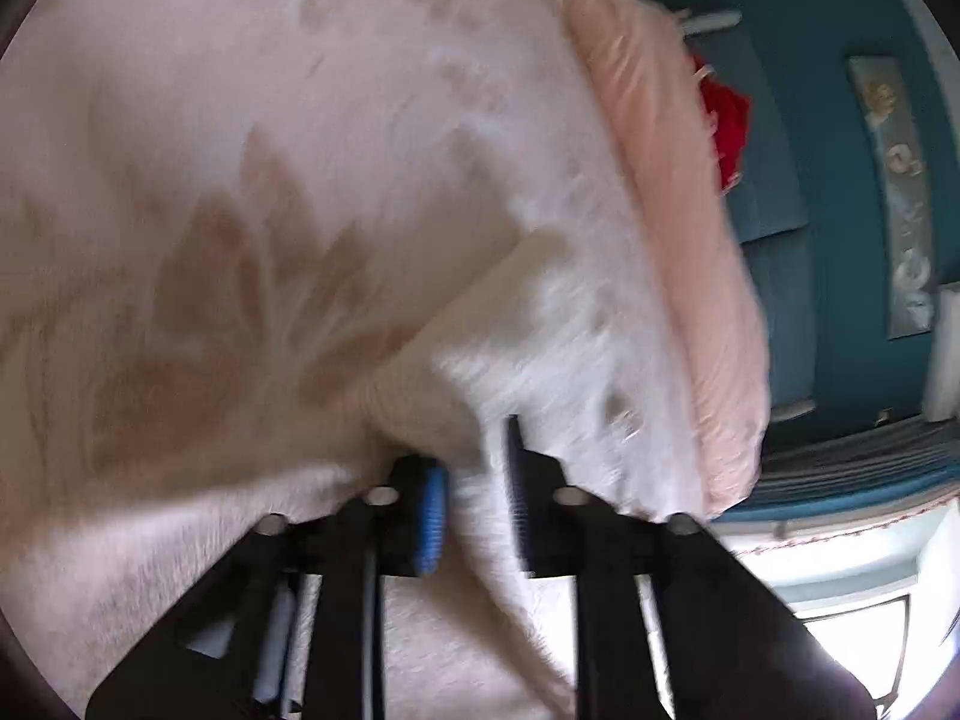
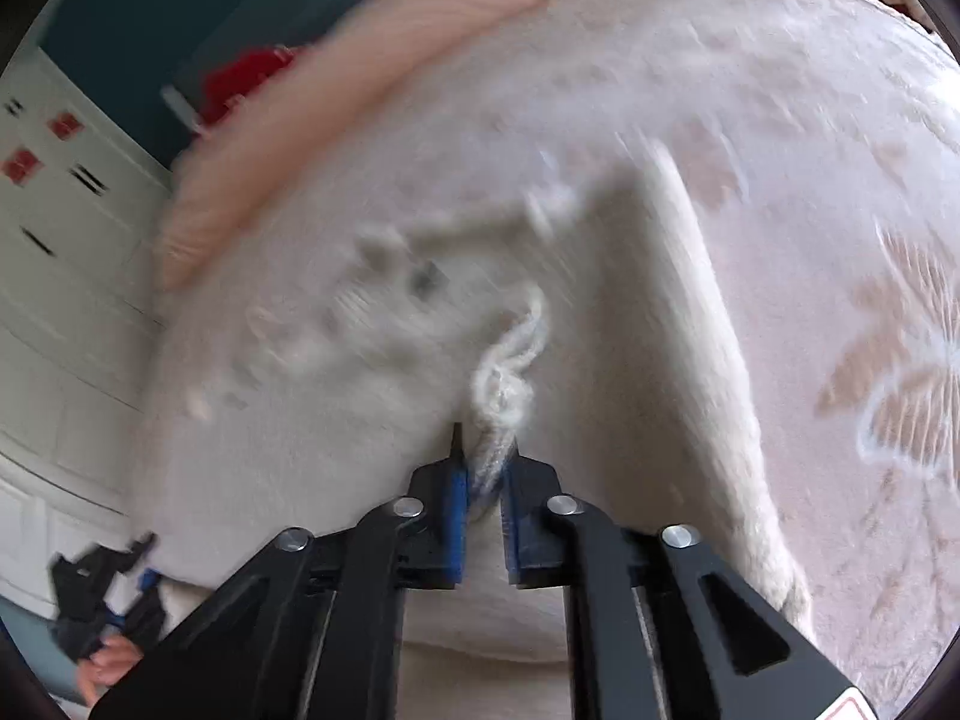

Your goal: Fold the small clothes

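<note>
Right gripper (image 2: 483, 480) and left gripper (image 1: 477, 498) pinch cream garment (image 2: 420, 330) over floral bedspread (image 2: 810, 120), teal wall (image 1: 828, 90)

A teal wall (image 1: 840, 138) is seen behind a bed covered by a pale floral bedspread (image 1: 252, 192); white cabinets (image 2: 54, 276), possibly drawers, are glimpsed blurred.

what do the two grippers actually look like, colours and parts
Both are matte black plastic. The left gripper has angular linkage arms with round silver pivot pins, a ribbed blue pad on one finger and a dark ribbed pad on the other. The right gripper has the same black arms and silver pins, with blue pads on both fingers and a red-edged label at the lower right. No cables or sleeves are clearly visible.
</note>
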